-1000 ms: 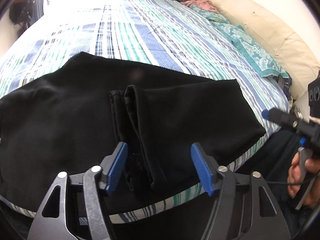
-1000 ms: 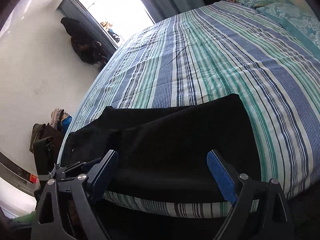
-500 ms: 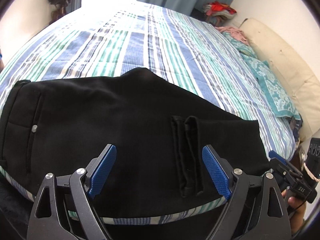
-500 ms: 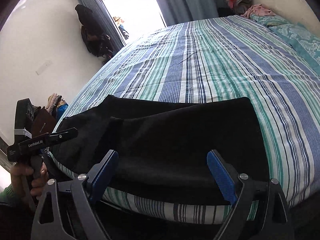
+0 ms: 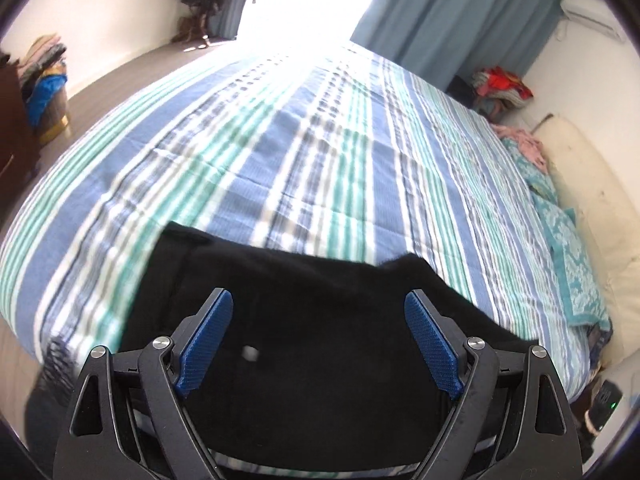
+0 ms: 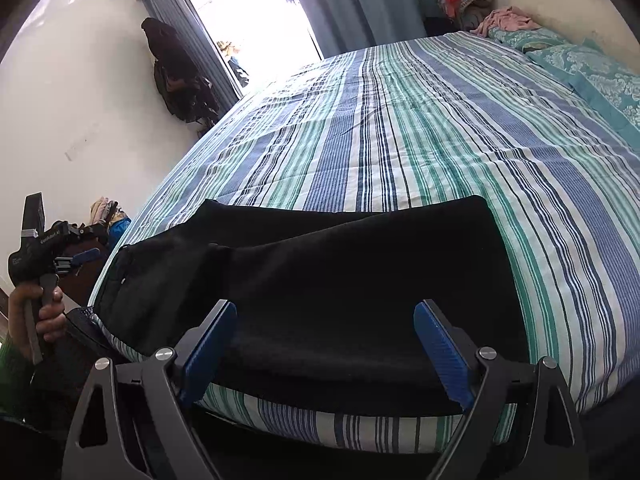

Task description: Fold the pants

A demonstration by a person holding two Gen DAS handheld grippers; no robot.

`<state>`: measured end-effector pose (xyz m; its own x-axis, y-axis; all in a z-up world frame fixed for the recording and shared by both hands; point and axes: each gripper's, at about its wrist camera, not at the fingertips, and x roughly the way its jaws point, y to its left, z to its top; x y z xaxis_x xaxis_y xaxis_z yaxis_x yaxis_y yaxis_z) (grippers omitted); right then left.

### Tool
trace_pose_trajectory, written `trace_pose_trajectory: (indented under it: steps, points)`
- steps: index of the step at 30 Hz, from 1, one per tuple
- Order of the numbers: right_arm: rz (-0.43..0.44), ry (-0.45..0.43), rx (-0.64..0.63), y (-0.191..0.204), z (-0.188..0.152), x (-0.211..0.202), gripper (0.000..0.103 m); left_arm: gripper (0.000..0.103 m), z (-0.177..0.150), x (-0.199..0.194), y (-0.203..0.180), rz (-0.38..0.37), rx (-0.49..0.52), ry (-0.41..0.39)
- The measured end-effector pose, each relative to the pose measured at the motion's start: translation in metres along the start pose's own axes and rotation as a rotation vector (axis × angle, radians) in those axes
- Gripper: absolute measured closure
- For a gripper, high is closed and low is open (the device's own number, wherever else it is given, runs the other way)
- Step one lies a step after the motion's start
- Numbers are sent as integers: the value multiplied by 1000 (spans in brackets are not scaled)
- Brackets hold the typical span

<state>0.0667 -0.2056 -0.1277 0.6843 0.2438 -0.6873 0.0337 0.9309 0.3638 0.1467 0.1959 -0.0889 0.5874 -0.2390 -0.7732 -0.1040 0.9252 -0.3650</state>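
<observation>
Pants (image 6: 320, 280): black, folded, at bed (image 6: 440, 140) edge.
Left gripper (image 5: 320, 344): wide, empty.
Right gripper (image 6: 326, 344): wide, empty.
Advice: pinch both layers evenly before next fold.

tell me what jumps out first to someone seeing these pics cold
The black pants stand out first, lying partly folded at the near edge of the striped bed, dark against its blue, green and white bands. Next come the blue-padded grippers: the right gripper open low over the pants, the left gripper also open above them. Bright light floods from the window beyond the bed.
</observation>
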Motion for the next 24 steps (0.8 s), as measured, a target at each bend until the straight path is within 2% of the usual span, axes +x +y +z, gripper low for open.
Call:
trace_pose_trajectory:
  steps: [3, 5, 7, 11, 12, 13, 14, 16, 21, 24]
  points:
    - [7, 0, 31, -6, 0, 1, 13, 8, 33, 17, 60, 12, -100, 152]
    - [11, 5, 44, -7, 1, 3, 13, 8, 36, 33, 83, 82, -105, 233]
    - [11, 6, 43, -5, 1, 4, 13, 8, 28, 47, 85, 127, -41, 283]
    - [10, 16, 19, 1, 0, 6, 13, 8, 20, 89, 76, 152, 82, 372]
    - [9, 21, 11, 3, 0, 8, 13, 8, 18, 101, 77, 174, 90, 396]
    - [9, 26, 2, 4, -1, 8, 13, 3, 16, 113, 82, 185, 81, 422]
    - [8, 29, -5, 5, -1, 9, 13, 0, 13, 124, 87, 165, 50, 444]
    - [6, 27, -14, 6, -2, 8, 13, 0, 8, 134, 96, 120, -23, 464]
    - [6, 10, 11, 0, -1, 4, 13, 0, 3, 130, 87, 135, -2, 462]
    - [17, 8, 44, -7, 1, 6, 13, 0, -3, 130, 83, 101, -15, 491]
